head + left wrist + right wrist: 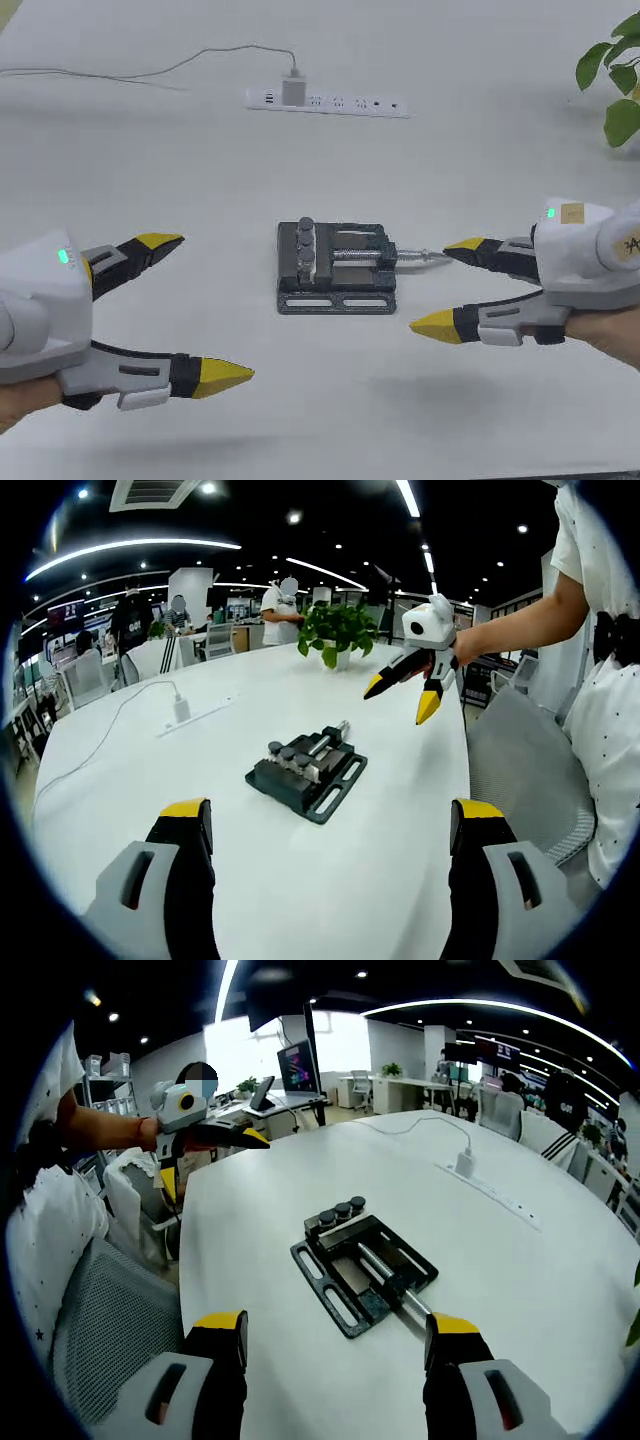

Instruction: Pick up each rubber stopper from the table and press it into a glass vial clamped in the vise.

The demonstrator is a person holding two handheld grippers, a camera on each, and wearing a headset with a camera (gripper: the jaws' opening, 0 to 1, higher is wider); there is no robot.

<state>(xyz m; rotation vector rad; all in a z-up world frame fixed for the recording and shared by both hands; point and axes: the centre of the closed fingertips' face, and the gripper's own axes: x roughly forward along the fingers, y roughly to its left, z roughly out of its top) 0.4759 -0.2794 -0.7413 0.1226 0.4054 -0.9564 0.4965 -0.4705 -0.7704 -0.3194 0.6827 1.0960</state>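
Vise (337,268): dark and low, it sits flat on the white table (470,180) between the two tools. Its screw (420,258) sticks out on the side of the right tool.
Stoppers and vials: three dark round tops (306,250) stand in a row between the vise's jaws, at the end away from the screw. The glass under them is too small to tell.
Left tool (215,305): on the side of the vise opposite the screw and well apart from it. The jaws are spread wide, with nothing between the yellow tips.
Right tool (430,285): just beside the screw end of the vise, jaws also wide apart and gripping nothing. One tip is very near the end of the screw; I cannot tell if it touches.
In the way: the screw lies between the right tool and the row of dark tops.
Behind the vise: a white power strip (328,101) with a charger (293,90) plugged in; a thin cable (150,70) runs away from it.
Behind the vise, past the right tool: green leaves of a plant (615,80).
Beyond the table: the left gripper view shows people (280,610) standing far behind the vise. The right gripper view shows a grey mesh chair (110,1330) at the table edge.
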